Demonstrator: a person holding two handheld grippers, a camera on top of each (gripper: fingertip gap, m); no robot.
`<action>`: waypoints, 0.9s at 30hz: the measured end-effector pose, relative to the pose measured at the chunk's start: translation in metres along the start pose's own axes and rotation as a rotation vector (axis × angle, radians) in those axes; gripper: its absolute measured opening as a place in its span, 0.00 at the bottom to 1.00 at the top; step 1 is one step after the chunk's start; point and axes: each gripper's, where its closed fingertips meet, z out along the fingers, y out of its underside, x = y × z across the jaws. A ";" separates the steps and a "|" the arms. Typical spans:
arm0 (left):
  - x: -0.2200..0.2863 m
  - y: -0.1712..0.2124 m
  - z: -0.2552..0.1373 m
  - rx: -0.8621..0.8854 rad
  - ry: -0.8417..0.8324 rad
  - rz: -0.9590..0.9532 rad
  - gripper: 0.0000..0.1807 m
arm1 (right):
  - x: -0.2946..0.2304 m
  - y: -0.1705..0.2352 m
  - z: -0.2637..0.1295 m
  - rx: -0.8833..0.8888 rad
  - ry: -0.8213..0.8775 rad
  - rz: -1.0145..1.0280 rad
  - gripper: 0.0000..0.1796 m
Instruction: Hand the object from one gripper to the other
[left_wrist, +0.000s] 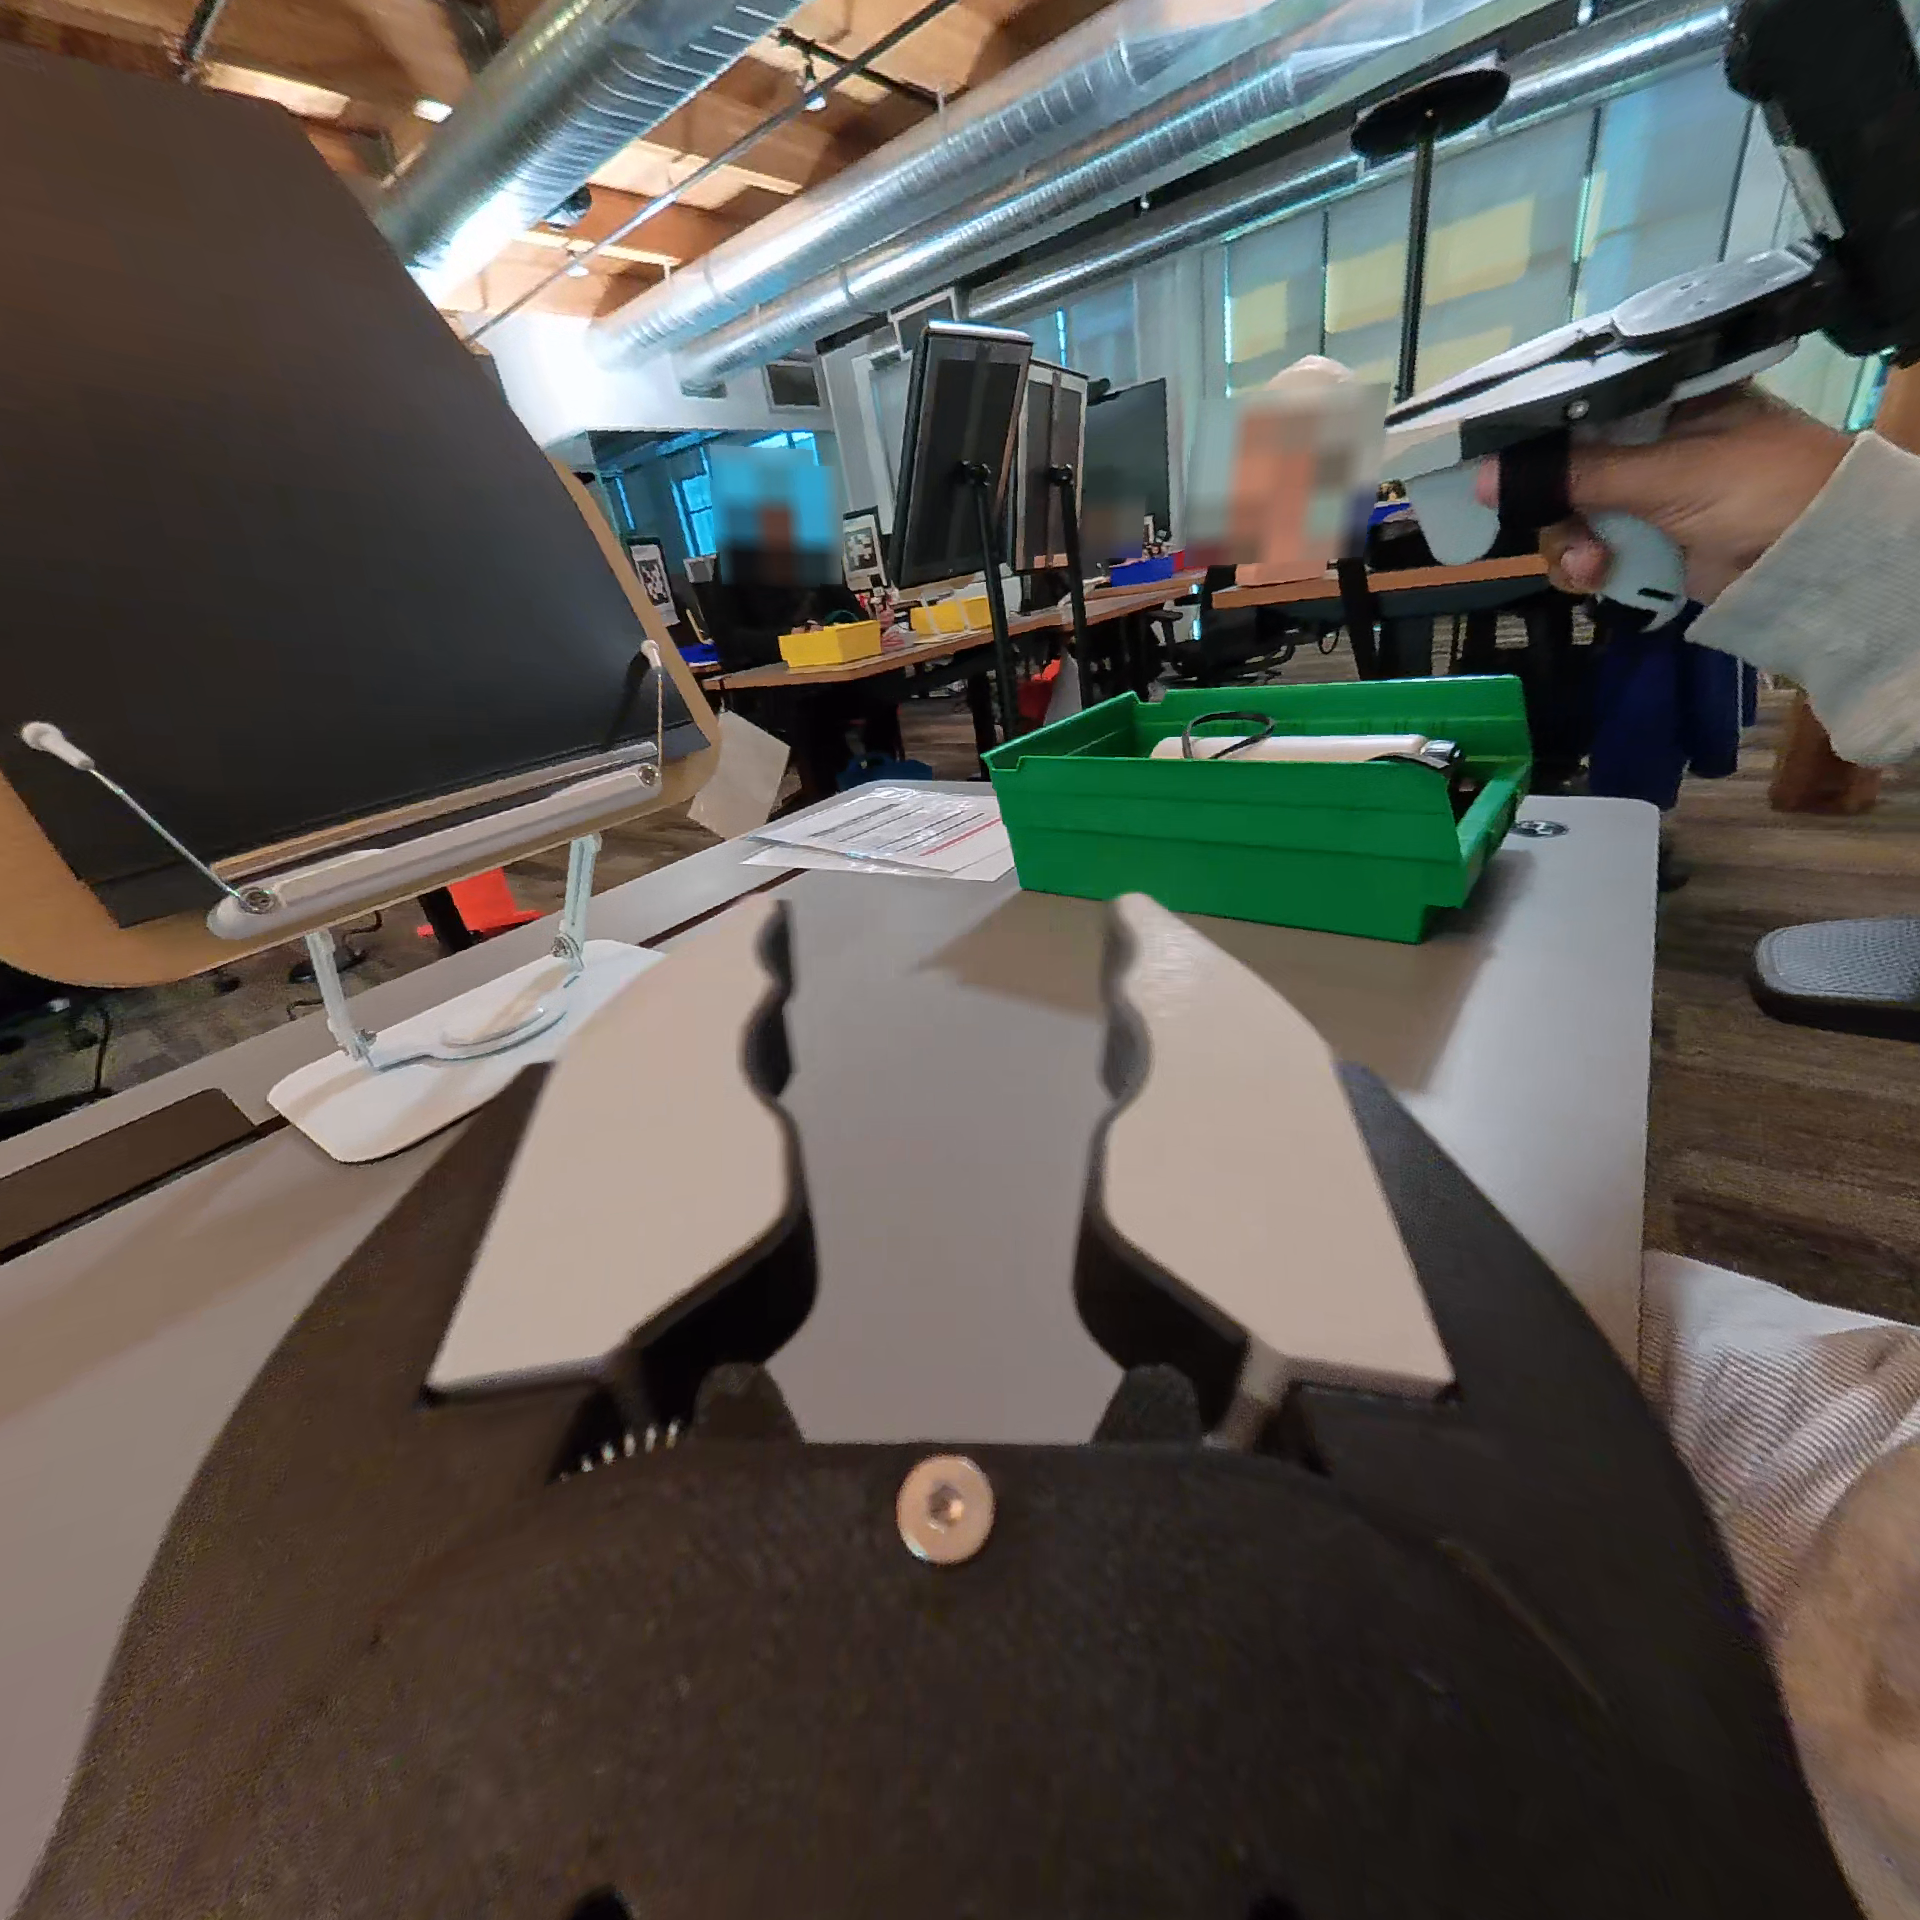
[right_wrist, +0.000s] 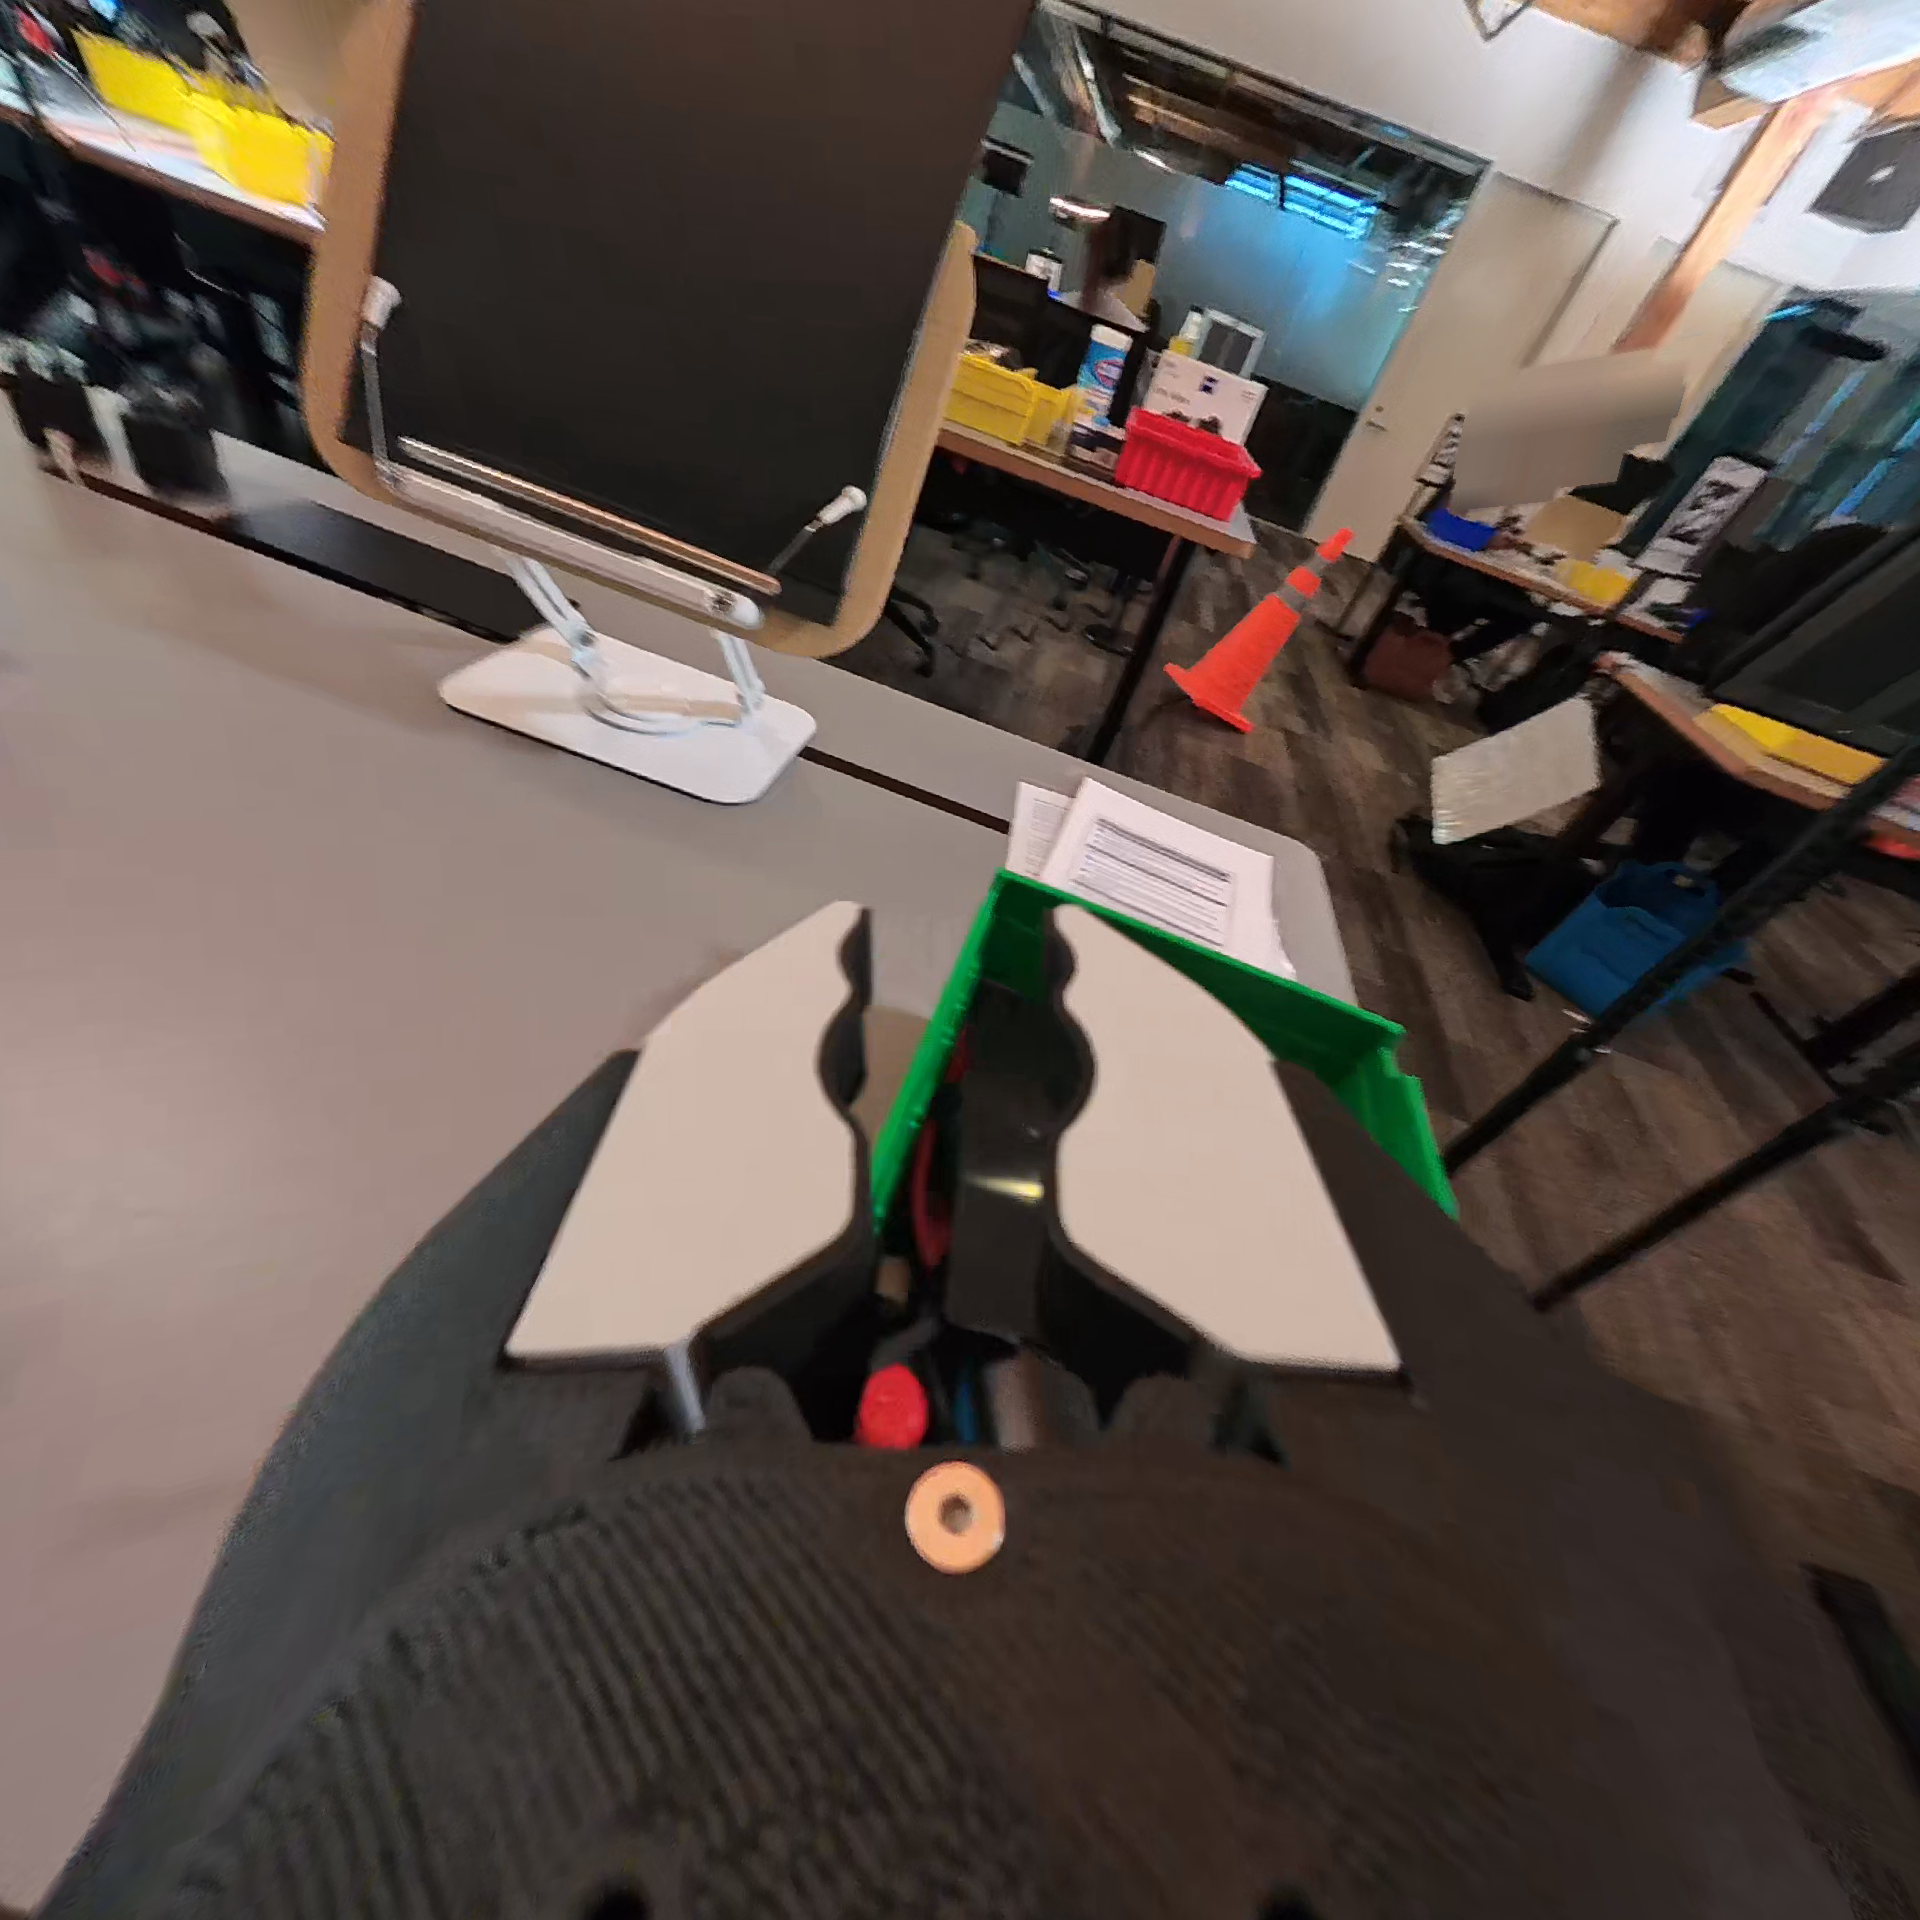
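Observation:
A green bin (left_wrist: 1236, 842) stands at the far right end of the grey table (left_wrist: 1538, 997). It holds a white cylinder (left_wrist: 1288, 746), a black cable (left_wrist: 1231, 724) and other small items. My left gripper (left_wrist: 951, 914) is open and empty, low over the table and short of the bin. My right gripper (right_wrist: 958, 925) is open and looks down into the bin (right_wrist: 1247, 997) from above. A glossy black piece (right_wrist: 997, 1174) and a red item (right_wrist: 891, 1408) show between its fingers. In the left wrist view a hand holds the right gripper (left_wrist: 1455, 400) above the bin.
A stand with a black board (left_wrist: 260, 468) sits on a white base (right_wrist: 634, 717) at the table's left. Papers (right_wrist: 1153, 883) lie beyond the bin near the table's far edge. An orange cone (right_wrist: 1247, 644) and other desks stand on the floor beyond. Left tips to right tips: about 35 cm.

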 end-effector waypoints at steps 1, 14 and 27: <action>0.000 0.000 0.003 0.005 -0.011 -0.003 0.42 | -0.006 0.000 0.003 0.005 -0.033 0.022 0.23; -0.016 -0.015 -0.017 0.050 0.024 -0.151 0.13 | -0.120 -0.008 0.017 0.213 -0.331 -0.021 0.00; -0.159 -0.075 -0.135 0.028 -0.383 -0.082 0.07 | -0.250 0.033 0.024 0.179 -0.746 -0.024 0.01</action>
